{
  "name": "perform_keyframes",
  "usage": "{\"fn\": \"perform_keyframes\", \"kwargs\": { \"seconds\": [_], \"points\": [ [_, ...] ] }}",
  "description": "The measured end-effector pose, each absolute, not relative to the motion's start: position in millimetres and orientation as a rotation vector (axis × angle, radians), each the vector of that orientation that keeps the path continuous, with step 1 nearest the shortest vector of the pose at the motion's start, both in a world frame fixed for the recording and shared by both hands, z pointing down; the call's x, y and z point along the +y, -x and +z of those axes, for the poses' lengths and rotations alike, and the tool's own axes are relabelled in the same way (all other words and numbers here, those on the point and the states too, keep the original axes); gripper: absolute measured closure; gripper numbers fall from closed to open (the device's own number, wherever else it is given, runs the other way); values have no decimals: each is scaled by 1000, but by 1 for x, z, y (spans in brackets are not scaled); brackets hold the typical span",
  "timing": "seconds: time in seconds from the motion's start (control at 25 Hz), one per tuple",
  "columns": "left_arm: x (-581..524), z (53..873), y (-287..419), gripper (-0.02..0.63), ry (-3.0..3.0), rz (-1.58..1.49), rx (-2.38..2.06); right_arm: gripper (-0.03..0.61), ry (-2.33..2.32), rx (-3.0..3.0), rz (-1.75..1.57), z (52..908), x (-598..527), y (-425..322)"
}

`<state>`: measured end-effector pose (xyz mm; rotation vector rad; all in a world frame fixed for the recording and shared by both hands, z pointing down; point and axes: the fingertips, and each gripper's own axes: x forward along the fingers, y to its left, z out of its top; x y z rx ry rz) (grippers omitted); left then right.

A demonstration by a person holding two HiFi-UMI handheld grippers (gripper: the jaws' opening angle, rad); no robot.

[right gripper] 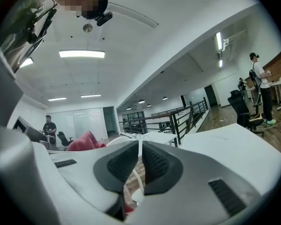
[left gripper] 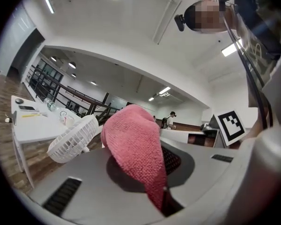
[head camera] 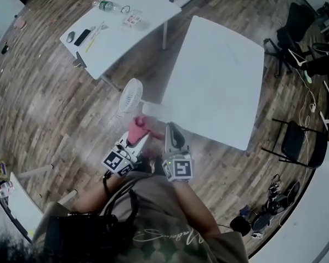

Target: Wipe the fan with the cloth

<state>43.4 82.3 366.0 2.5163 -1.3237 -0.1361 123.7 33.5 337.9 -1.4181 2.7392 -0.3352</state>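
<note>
Pink cloth [head camera: 137, 128] held close to the fan [head camera: 131, 95].
Head view: the left gripper [head camera: 141, 138] carries the cloth just beside the white fan, which seems to stand at the table [head camera: 219, 81] corner. Left gripper view: its jaws clench the cloth. Right gripper view: the right gripper [right gripper: 140, 146] has its jaws pressed together, empty.

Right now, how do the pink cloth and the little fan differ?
The cloth is pink and limp; the fan is white with a round ribbed grille. The cloth is pinched in the left hand-held gripper; the fan sits just beyond, outside that grip. Both are small beside the table.
</note>
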Motion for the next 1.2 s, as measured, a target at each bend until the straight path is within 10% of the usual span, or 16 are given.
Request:
{"fn": "perform_keyframes", "kwargs": {
  "seconds": [0.64,0.76,0.96,1.2],
  "points": [
    [53,354,-29,566,-2653,-44,-1343,493,1028,2861,-336,308,50,-79],
    [52,352,-35,566,-2652,-63,-1345,326,899,2878,-367,298,51,-66],
    [62,341,-64,565,-2711,-50,-1274,235,750,3031,-415,302,63,-43],
    [68,346,-84,577,-2795,92,-1222,295,679,3115,-391,321,66,-31]
  ]
}}
